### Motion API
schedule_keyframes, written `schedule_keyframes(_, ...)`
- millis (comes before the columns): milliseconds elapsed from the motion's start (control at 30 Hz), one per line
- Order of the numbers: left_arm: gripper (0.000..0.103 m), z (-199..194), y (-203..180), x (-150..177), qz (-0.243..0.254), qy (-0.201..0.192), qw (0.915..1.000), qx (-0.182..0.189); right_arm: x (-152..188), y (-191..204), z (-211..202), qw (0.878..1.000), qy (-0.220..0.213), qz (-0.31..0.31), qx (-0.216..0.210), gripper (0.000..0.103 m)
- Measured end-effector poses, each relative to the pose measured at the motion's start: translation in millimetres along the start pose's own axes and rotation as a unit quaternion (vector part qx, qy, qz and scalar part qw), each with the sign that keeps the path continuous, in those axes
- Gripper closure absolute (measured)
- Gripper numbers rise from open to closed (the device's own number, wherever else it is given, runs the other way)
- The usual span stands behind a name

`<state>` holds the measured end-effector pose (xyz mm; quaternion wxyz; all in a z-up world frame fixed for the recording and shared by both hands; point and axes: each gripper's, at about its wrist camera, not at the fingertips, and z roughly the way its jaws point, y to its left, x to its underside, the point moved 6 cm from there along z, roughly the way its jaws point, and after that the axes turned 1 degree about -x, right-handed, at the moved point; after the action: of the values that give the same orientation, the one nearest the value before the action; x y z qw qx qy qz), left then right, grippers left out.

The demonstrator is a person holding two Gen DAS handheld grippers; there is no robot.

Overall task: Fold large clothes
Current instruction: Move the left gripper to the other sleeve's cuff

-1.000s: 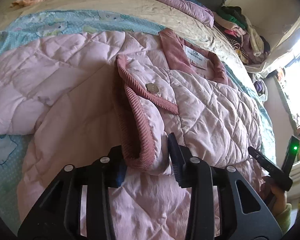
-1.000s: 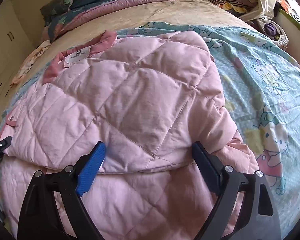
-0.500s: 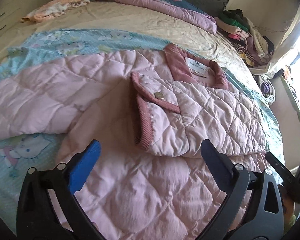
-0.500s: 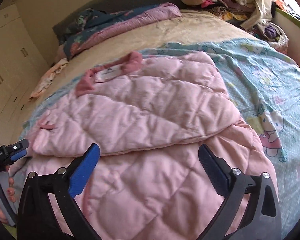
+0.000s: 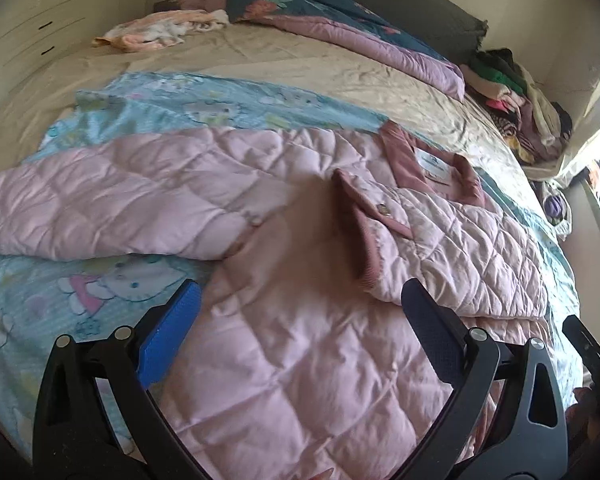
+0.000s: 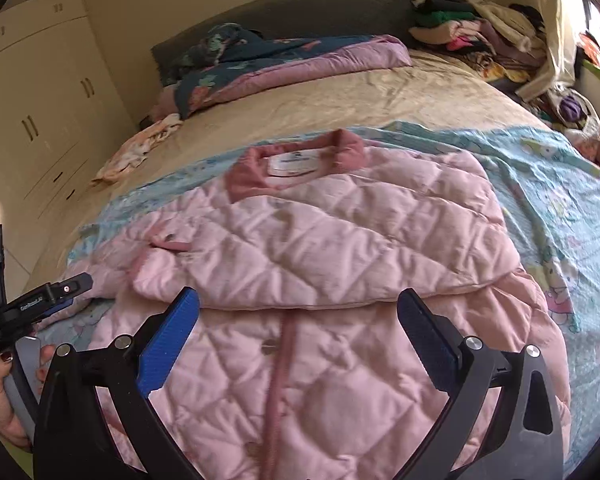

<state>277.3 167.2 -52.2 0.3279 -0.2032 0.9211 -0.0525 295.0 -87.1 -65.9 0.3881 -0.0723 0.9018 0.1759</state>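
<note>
Bedroom, wide bed with a tan sheet and a pale blue cartoon-print cover carrying the garment.

Pink quilted jacket lies face up across that cover, collar toward the headboard. One sleeve is folded across the chest, its ribbed cuff and snap button showing; the other sleeve lies spread out flat to the side.

Left gripper and right gripper: fingers spread wide, released, nothing between them, both above the lower body of the jacket.

Step, by my reading: first sleeve fold done. Next move calls for pinching the spread sleeve near its cuff and laying it across.

Material: puffy, diamond-stitched, slightly glossy shell; likely to spring back and slide.
</note>
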Motion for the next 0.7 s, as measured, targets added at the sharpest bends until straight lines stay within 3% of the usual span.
schedule_keyframes(700, 0.009, -23.6, 107.6, 4.4, -0.086, -0.016, 0.9952, -0.044, -10.0, 144.9, 15.3, 0.992, 0.009, -0.109, -0.061, 0.004)
